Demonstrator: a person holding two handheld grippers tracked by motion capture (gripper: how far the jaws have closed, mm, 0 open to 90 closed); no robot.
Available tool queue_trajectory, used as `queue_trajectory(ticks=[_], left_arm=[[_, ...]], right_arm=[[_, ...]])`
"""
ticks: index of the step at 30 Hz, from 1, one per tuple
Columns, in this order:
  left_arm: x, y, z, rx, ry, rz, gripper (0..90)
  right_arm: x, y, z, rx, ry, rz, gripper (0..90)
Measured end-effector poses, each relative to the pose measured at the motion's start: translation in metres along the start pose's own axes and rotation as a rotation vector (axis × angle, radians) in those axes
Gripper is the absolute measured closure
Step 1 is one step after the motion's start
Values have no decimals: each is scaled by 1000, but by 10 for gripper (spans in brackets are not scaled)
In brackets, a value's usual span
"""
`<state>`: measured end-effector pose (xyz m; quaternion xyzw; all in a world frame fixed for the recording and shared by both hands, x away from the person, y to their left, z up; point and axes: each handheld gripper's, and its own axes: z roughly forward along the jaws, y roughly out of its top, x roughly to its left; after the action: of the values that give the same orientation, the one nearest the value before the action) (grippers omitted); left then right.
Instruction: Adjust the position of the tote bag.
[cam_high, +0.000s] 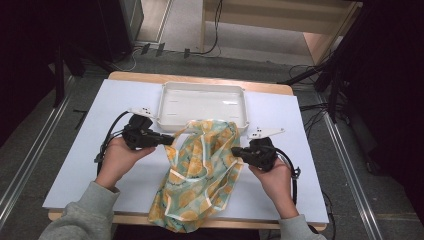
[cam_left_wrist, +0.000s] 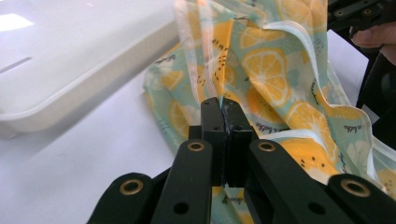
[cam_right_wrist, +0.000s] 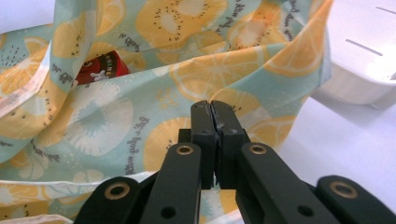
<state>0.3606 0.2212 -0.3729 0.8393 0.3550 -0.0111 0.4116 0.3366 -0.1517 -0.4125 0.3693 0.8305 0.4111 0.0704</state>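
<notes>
**Lemon-print bag pinched on both sides, go easy with it**

You've got both tongs clamped shut on the lemon-print bag. The left tongs bite a thin fold at its edge, and the right tongs have the fabric on the opposite side. In both gripper views the jaws look fully closed with cloth squeezed between them, no gap to speak of.

The bag sits between your two tongs, draped on the counter, its lower end hanging past the near edge. Its top brushes the white tray, which lies just beyond both tongs.

Handling-wise, I'd guess it's thin, light and floppy, so it'll sag and bunch wherever you don't hold it. The pale hemmed border looks like the best place to grab, since it's doubled up and less likely to slip out.

There's a red packet showing in the bag's mouth, up and left of the right tongs. It has white lettering on it, but I can't read it. The fabric has small cursive writing between the lemon slices, too small to make out.
</notes>
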Motion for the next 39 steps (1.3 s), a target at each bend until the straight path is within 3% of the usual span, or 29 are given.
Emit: queue_trajectory(ticks=[5,11,17,25,39], left_arm=[[8,-7,-14,-19,17,-22,900],[19,-18,-26,-53,-1,-64,900],[29,-29,-39,-55,43,-92,900],[41,-41,-55,-75,71,-127,900],[67,-60,-59,-52,137,-189,900]], right_arm=[[-2,-1,-3,-3,2,-1,900],[-5,-2,-9,-14,-3,2,900],[-9,-4,-13,-16,-5,9,899],[-10,-5,-13,-15,-2,6,898],[-15,-8,-17,1,-27,4,900]])
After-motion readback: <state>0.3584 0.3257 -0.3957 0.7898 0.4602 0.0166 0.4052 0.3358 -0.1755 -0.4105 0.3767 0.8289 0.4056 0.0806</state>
